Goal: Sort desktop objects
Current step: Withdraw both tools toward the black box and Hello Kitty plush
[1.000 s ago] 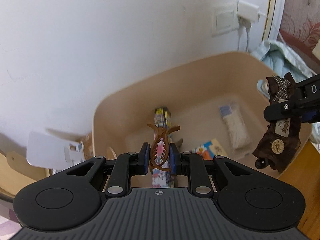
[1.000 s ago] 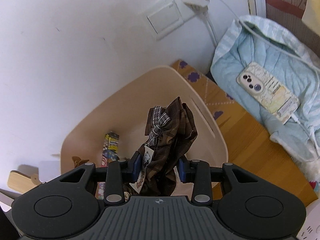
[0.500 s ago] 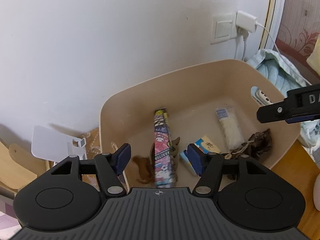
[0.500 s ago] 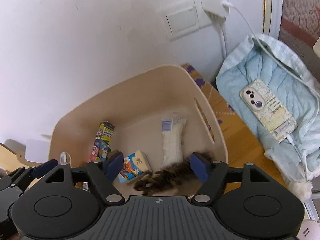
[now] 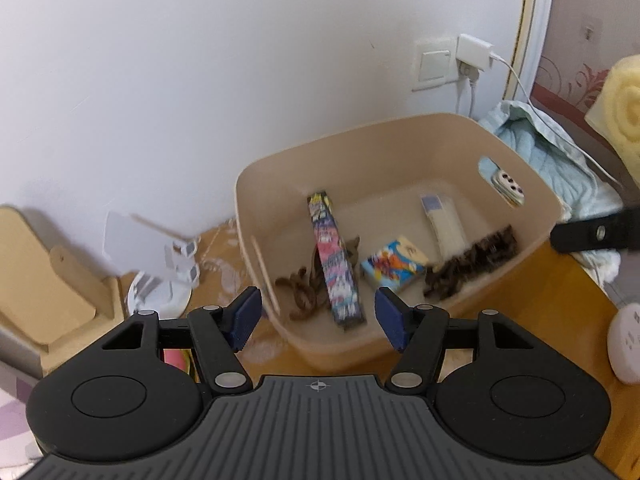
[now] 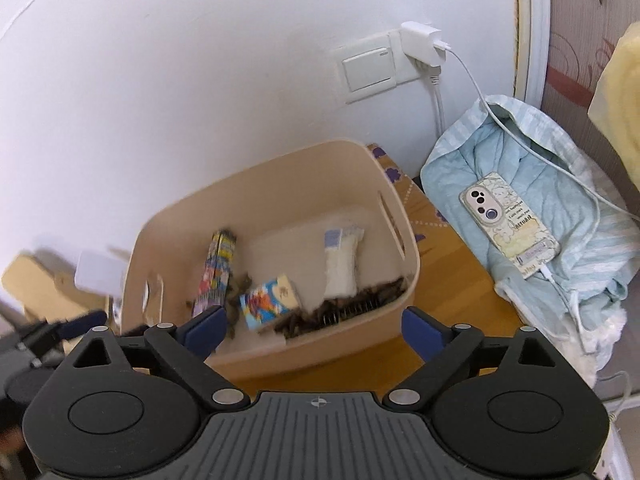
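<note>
Left tongs (image 5: 318, 320) gape empty; long printed box (image 5: 334, 258) lies lengthwise in the bin (image 5: 400, 136).

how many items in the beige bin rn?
5: brown hair claw at left, long colourful box beside it, small cartoon box centre, white packet at back, brown bow at right. More may be hidden.
</note>
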{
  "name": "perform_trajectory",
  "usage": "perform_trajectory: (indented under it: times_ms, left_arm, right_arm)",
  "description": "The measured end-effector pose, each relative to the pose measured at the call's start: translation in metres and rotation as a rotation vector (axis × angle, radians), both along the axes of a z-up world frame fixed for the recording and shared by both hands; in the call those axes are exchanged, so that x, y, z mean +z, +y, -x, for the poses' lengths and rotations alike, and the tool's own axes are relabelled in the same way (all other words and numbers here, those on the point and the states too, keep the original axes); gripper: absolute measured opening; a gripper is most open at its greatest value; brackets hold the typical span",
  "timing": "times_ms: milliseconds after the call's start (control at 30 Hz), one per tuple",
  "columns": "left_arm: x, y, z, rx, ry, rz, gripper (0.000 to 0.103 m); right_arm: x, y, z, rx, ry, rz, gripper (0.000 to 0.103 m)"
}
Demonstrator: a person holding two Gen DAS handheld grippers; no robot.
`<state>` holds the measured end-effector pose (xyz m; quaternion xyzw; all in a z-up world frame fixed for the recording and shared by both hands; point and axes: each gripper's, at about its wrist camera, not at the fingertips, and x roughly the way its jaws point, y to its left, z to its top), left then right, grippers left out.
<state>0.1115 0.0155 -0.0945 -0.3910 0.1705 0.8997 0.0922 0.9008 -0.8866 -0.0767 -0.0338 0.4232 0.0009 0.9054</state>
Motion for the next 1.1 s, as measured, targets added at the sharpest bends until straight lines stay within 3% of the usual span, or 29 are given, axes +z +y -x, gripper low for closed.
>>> perform_trajectory:
  times_ms: [300,500,667,1100]
  left_arm:
    - [-0.017,-0.011,-0.041,-0.027,-0.09,0.009,0.064]
    - [-0.034,-0.01,-0.058,-0.01,-0.137,0.001,0.064]
    - [-0.047,-0.011,-0.068,0.005,-0.174,0.005,0.064]
    - [-0.06,-0.002,-0.062,-0.01,-0.219,-0.013,0.064]
  right_arm:
    - [-0.062,0.012,0.062,0.072,0.084,0.089,0.098]
    - [-0.101,0.013,0.083,0.073,0.165,0.077,0.098]
    - [-0.114,0.02,0.091,0.076,0.188,0.046,0.098]
    - [-0.149,0.034,0.069,0.099,0.199,0.12,0.097]
